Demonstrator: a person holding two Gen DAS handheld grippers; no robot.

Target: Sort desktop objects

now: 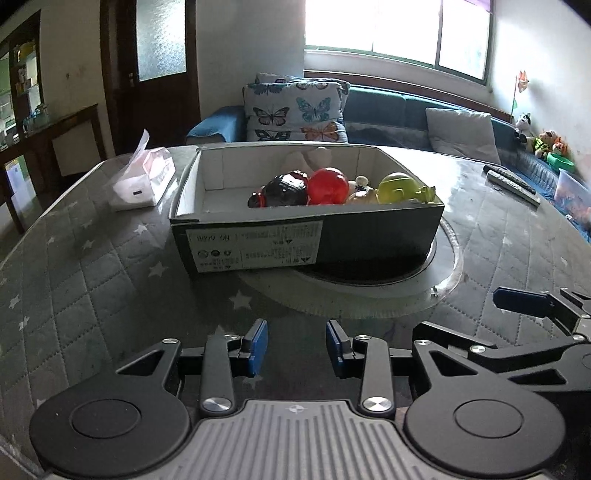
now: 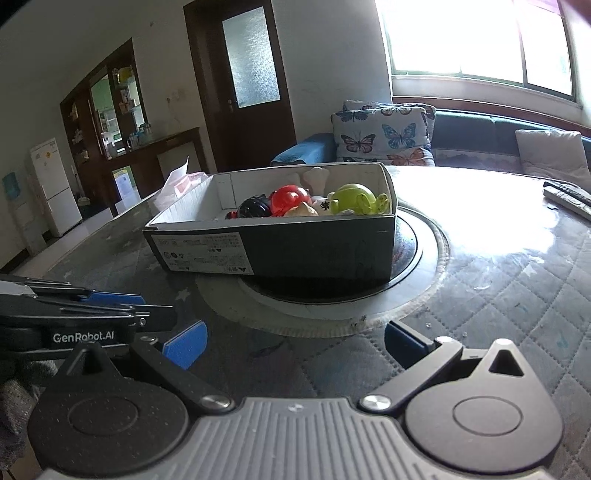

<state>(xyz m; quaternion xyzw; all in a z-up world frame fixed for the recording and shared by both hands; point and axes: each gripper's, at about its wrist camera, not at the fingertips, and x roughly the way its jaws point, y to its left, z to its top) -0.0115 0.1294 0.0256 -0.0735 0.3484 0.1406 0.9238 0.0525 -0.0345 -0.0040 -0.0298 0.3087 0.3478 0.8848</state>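
Both tongs, left (image 1: 296, 347) and right (image 2: 293, 343), hover apart and empty near the shoebox (image 1: 306, 236) of toys (image 1: 328, 186) mid-worktop (image 1: 92, 277), so sorting looks done or unstarted; next comes reaching in.

quilted table (image 1: 92, 280); box (image 1: 369, 236), tissue pack (image 1: 144, 181), remotes (image 1: 513, 182)

A quilted grey star-patterned cover lies over the worktop (image 1: 92, 258), with a round turntable (image 1: 443, 273) at its centre. A tissue pack (image 1: 142, 181) sits on the left, remote controls (image 1: 511, 182) on the right. Behind, a blue sofa (image 1: 388, 107) holds butterfly cushions (image 1: 295, 110) under a bright window (image 1: 399, 26). A white fridge (image 2: 55, 184) stands by a dark door (image 2: 243, 74).
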